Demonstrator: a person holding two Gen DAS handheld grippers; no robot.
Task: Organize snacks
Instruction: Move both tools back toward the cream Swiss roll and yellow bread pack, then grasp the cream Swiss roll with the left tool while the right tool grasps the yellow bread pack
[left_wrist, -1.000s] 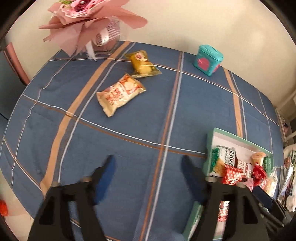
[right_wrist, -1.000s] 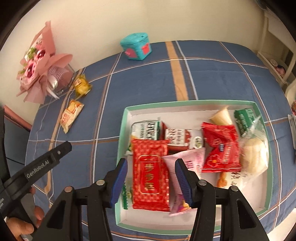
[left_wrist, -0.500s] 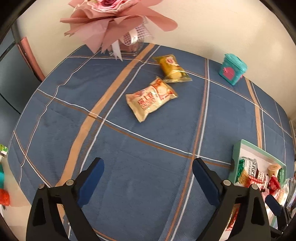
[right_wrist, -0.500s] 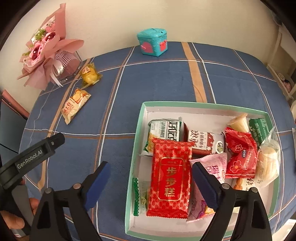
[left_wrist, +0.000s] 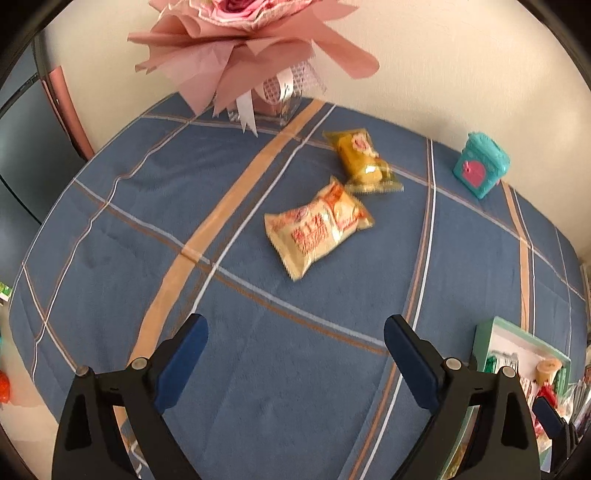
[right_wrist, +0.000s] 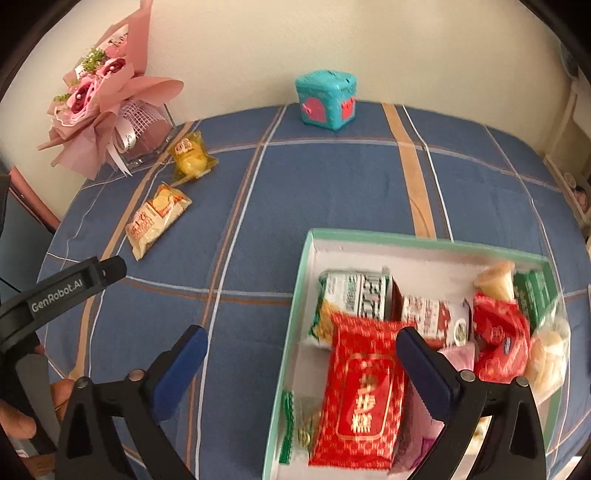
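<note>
We note both grippers pitched steeply down over the cloth. The left gripper (left_wrist: 295, 354) has just been opening; its fingers stand spread, nothing between them, above bare blue plaid. The right gripper (right_wrist: 301, 363) has just been opening too, jaws wide, straddling the box's (right_wrist: 295, 325) left wall. Beyond the left gripper lie two crinkly foil packets, one cream (left_wrist: 317, 229), one yellow (left_wrist: 362, 162). The box is shallow card, crowded with glossy wrappers.
</note>
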